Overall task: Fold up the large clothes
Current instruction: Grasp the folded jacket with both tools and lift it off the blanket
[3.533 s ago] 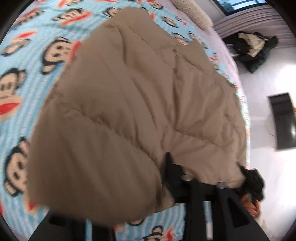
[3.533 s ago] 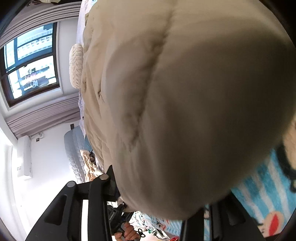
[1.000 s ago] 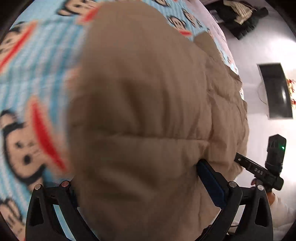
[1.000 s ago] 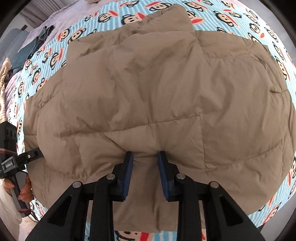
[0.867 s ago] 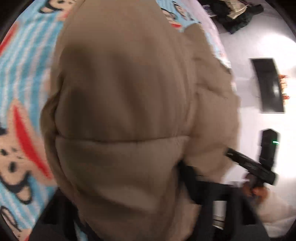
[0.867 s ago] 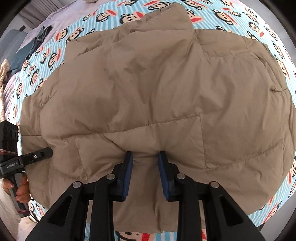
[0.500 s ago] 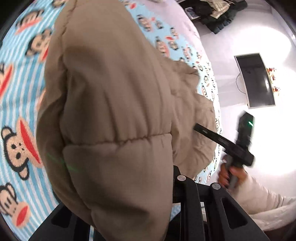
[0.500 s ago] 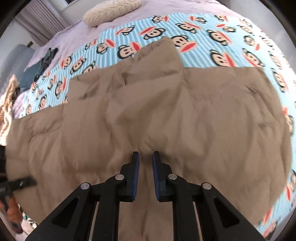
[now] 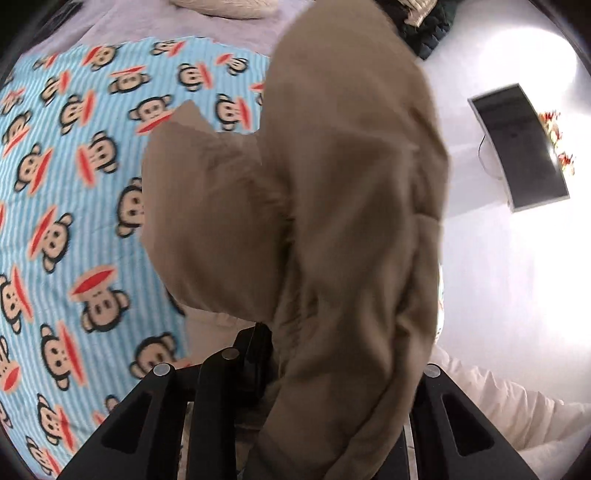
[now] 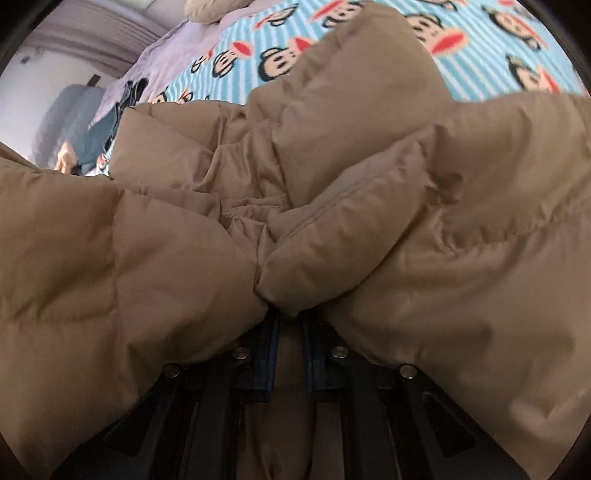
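A: Eyes on the tan puffer jacket point(image 9: 332, 221). In the left wrist view it hangs as a tall bunched column from twelve o'clock down to six, with a flap sticking out toward nine o'clock over the bed.

B: And in the right wrist view the same puffer jacket point(image 10: 369, 258) fills the frame from nine o'clock through six to three, quilted panels heaped up and creased toward the centre.

A: The right gripper point(image 10: 290, 347): blue-lined fingers point(image 10: 271, 350) close together at six o'clock, a fold of the padded fabric pinched between them.

B: The left gripper point(image 9: 310, 387) is harder. One finger shows at six o'clock, the other is buried under cloth. The jacket drapes right over it, but I cannot tell whether the jaws are pressed on the fabric or spread.

A: Fair. Underneath lies the monkey-print bedsheet point(image 9: 74, 184), blue stripes and red-mouthed monkey faces, taking up the nine o'clock half.

B: It peeks out at twelve to one o'clock in the right wrist view.

A: A cream knitted pillow point(image 9: 225, 7) at twelve o'clock, on plain lilac bedding.

B: A dark monitor point(image 9: 521, 147) at two o'clock against a bright white wall, and a heap of dark clothes point(image 9: 424, 26) at one o'clock.

A: Blue garments point(image 10: 99, 136) lie at ten o'clock in the right wrist view.
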The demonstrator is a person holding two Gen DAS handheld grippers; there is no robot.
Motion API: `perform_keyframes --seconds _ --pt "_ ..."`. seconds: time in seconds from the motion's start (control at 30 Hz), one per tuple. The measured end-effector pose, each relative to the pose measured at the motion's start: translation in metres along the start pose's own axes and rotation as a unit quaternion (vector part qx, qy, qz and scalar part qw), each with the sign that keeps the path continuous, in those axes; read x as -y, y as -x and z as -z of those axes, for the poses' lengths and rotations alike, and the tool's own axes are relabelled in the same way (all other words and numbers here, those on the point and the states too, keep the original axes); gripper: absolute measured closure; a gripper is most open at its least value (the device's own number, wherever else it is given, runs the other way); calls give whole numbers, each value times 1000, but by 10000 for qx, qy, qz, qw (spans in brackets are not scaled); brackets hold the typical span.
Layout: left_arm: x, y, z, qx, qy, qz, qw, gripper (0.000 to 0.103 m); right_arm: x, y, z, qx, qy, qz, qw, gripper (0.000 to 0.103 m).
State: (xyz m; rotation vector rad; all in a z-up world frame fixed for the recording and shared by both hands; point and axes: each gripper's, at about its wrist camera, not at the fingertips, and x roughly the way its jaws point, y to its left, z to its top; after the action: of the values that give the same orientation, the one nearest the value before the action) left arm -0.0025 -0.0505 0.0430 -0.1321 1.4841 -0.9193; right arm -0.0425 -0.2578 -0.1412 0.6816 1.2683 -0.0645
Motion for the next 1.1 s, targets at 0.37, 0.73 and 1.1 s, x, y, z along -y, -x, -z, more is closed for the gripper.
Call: perform_keyframes --seconds 0.37,0.73,1.1 --pt "69 -61 -5 -257 -279 -542 9978 76 61 87 14 333 -452 -449 9974 89" --pt "108 -175 -23 -979 -442 348 9936 34 166 172 92 1023 -1667 -242 9804 89" --pt "123 -227 -41 -1018 -263 743 9917 32 188 237 160 1509 -1800 -555 9704 36"
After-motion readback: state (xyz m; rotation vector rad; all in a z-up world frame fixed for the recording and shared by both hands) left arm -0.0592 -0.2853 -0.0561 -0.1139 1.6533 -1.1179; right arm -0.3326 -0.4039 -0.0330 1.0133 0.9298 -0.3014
